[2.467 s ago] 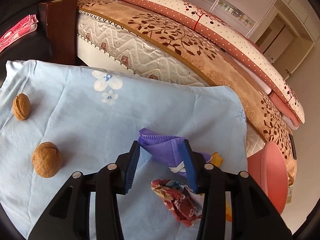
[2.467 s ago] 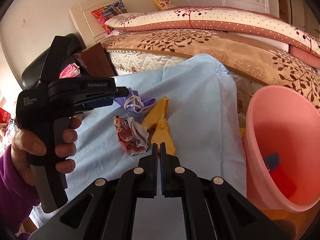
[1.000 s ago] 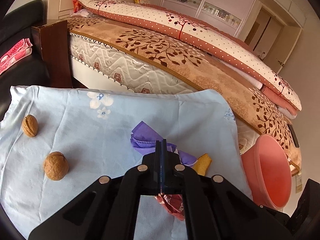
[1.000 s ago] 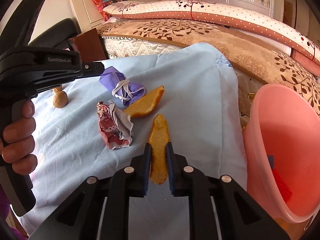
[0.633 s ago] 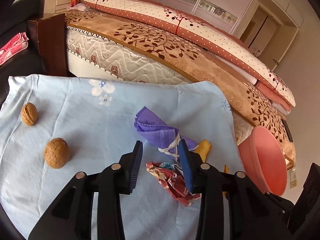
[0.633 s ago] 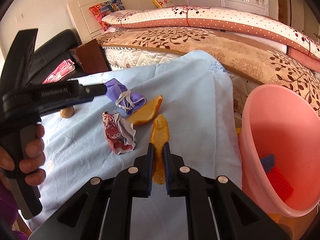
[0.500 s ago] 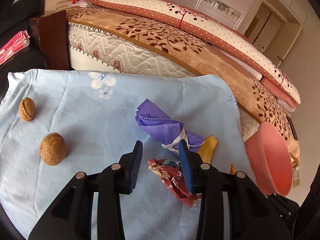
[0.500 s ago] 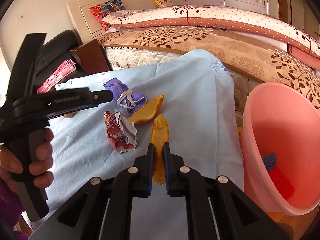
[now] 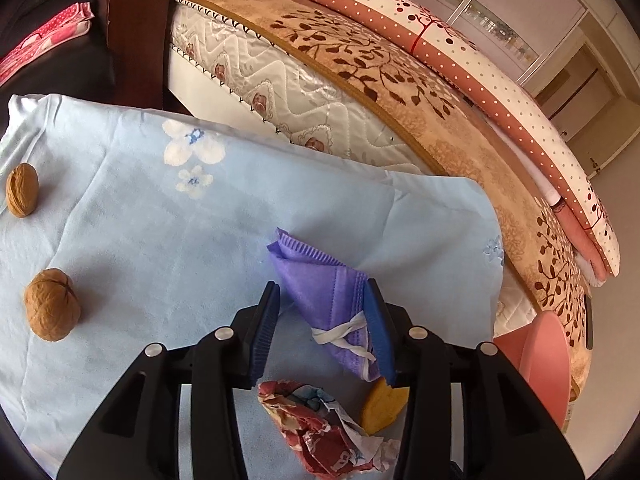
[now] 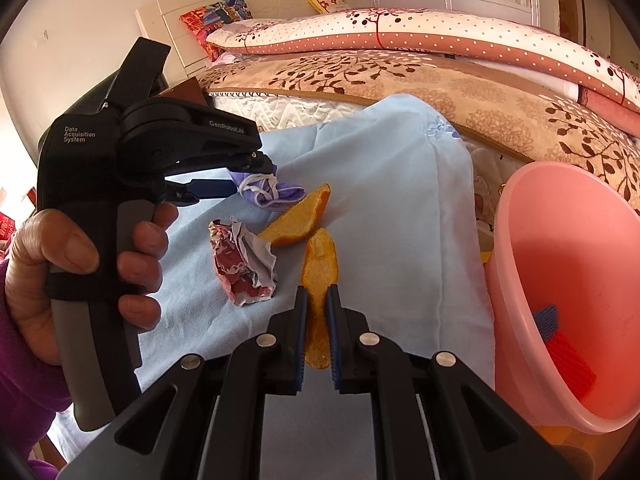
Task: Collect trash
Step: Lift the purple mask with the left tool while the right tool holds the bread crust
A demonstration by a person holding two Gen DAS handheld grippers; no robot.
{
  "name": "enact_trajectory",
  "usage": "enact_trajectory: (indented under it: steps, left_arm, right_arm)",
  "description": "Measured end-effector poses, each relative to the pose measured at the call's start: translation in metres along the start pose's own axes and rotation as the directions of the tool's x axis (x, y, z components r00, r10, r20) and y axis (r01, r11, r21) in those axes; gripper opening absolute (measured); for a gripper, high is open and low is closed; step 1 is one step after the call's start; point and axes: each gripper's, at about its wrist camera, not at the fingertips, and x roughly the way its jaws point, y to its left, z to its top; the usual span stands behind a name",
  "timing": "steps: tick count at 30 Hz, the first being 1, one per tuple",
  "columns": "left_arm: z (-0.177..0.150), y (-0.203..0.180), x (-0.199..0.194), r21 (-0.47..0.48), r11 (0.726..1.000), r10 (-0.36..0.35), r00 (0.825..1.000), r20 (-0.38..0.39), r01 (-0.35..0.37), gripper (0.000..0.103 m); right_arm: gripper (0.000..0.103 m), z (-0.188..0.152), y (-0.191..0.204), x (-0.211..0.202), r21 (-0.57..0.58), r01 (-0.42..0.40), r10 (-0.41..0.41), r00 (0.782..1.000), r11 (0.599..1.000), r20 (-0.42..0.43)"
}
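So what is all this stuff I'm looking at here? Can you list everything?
face mask: one, purple, folded, on the blue cloth between the left gripper's open jaws
crumpled wrapper: one, red and white, on the cloth
orange peel: two pieces; one strip in the right gripper's grip, one beside the mask
walnuts: two, brown, at the cloth's left side
blue cloth: one, pale, flower print
pink bucket: one, at the cloth's right edge, red and blue bits inside
bed: patterned covers, behind
left gripper: black, jaws just opened
right gripper: black, shut on peel
hand: holds the left gripper
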Motion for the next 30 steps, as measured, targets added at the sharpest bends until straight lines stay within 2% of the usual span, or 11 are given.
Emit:
enact_trajectory:
  steps: [2, 4, 7, 12, 17, 30]
  left_arm:
    - [-0.001, -0.002, 0.000, 0.010, 1.000, 0.005, 1.000, 0.001, -0.005, 0.043]
    - [-0.002, -0.003, -0.003, 0.032, 0.999, 0.002, 1.000, 0.013, -0.002, 0.036]
    - [-0.006, -0.006, -0.011, 0.066, 0.998, 0.000, 0.999, 0.034, -0.002, 0.032]
    - [-0.015, -0.014, -0.034, 0.138, 0.990, 0.017, 0.995, 0.096, -0.030, 0.032]
    - [-0.030, -0.018, -0.061, 0.202, 0.976, 0.052, 0.983, 0.174, -0.087, 0.032]
    - [-0.055, -0.009, -0.114, 0.227, 0.962, 0.085, 0.957, 0.279, -0.151, 0.032]
  right_arm:
    - [0.009, 0.000, -0.001, 0.000, 0.003, 0.001, -0.001, 1.000, 1.000, 0.000]
    - [0.009, 0.000, 0.000, -0.001, 0.004, 0.002, -0.002, 1.000, 1.000, 0.005]
    - [0.009, 0.000, 0.001, -0.004, 0.003, 0.004, -0.004, 1.000, 1.000, 0.013]
    - [0.009, 0.001, 0.002, -0.008, -0.002, 0.005, -0.005, 1.000, 1.000, 0.023]
    - [0.009, 0.002, 0.006, -0.015, -0.011, 0.004, -0.003, 0.999, 1.000, 0.038]
    - [0.009, 0.005, 0.027, -0.032, -0.037, 0.006, -0.004, 0.998, 0.999, 0.063]
